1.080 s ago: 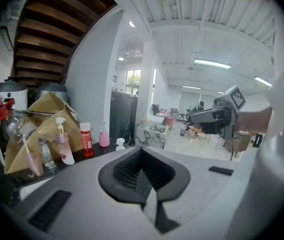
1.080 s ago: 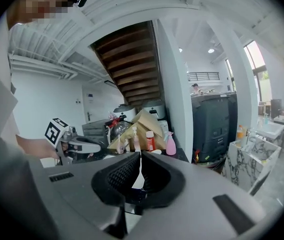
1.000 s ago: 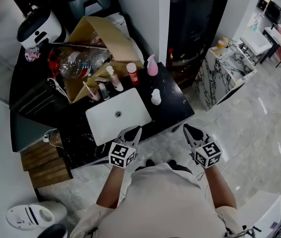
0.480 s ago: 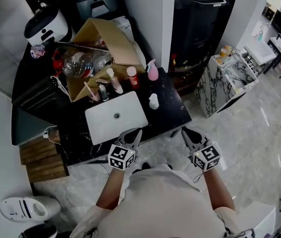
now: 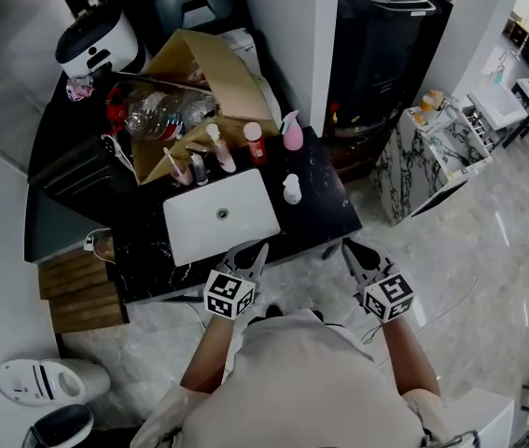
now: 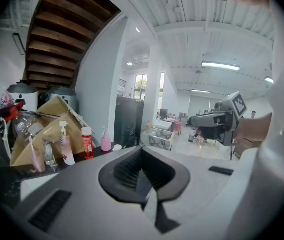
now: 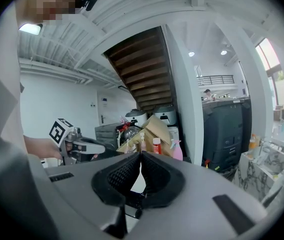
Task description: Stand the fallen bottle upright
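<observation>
A small white bottle point(image 5: 291, 189) seems to lie on its side on the black counter point(image 5: 325, 213), right of the white basin point(image 5: 189, 236). In the left gripper view only its white end point(image 6: 116, 147) shows, low on the counter. My left gripper point(image 5: 258, 249) is shut and empty at the counter's front edge, before the basin. My right gripper point(image 5: 349, 247) is also shut and empty, just off the counter's front right corner. Each gripper appears in the other's view: the right gripper point(image 6: 198, 120) and the left gripper point(image 7: 100, 147).
Behind the basin stand a pink spray bottle point(image 5: 292, 133), a red bottle point(image 5: 256, 142) and a pump bottle point(image 5: 219, 147). An open cardboard box point(image 5: 213, 68) with clear plastic bottles point(image 5: 157, 110) fills the back. A rice cooker point(image 5: 101, 43) sits far left. A marble stand point(image 5: 413, 152) is right.
The head view has shifted a little, so the counter sits slightly lower in frame. Both grippers hold about the same place at the counter's front and stay shut.
</observation>
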Action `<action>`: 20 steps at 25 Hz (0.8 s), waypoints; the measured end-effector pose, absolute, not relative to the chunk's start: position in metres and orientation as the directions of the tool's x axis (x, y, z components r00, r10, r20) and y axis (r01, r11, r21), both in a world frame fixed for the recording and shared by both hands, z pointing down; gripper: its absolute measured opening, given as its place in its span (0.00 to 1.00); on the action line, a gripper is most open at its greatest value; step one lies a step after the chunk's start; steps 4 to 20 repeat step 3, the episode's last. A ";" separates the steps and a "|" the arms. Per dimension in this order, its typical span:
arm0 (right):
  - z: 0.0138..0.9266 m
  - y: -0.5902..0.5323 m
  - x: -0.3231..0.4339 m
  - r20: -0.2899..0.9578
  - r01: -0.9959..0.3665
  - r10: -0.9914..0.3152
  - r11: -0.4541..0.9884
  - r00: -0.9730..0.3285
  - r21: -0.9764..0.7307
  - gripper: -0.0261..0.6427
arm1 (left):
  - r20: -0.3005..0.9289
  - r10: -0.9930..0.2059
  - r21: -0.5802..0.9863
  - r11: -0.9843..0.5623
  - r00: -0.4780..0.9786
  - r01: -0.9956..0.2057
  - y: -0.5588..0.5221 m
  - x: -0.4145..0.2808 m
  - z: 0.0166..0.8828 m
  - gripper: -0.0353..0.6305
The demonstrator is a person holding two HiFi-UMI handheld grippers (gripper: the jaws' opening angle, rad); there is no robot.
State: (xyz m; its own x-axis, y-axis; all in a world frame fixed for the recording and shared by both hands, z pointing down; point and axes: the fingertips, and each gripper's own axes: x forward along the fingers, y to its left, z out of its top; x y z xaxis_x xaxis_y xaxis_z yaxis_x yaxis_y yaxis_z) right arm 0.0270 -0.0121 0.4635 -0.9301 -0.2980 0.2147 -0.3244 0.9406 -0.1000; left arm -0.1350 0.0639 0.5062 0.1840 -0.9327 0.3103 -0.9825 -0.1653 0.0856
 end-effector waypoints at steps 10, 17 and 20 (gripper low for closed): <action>0.462 -0.013 0.027 0.212 -0.317 -0.292 0.943 -0.933 -0.098 0.09 | 0.310 -0.934 0.086 -0.156 0.176 -0.984 0.064 -0.136 0.505 0.06; 0.462 -0.013 0.027 0.212 -0.317 -0.292 0.943 -0.933 -0.098 0.09 | 0.310 -0.934 0.086 -0.156 0.176 -0.984 0.064 -0.136 0.505 0.06; 0.462 -0.013 0.027 0.212 -0.317 -0.292 0.943 -0.933 -0.098 0.09 | 0.310 -0.934 0.086 -0.156 0.176 -0.984 0.064 -0.136 0.505 0.06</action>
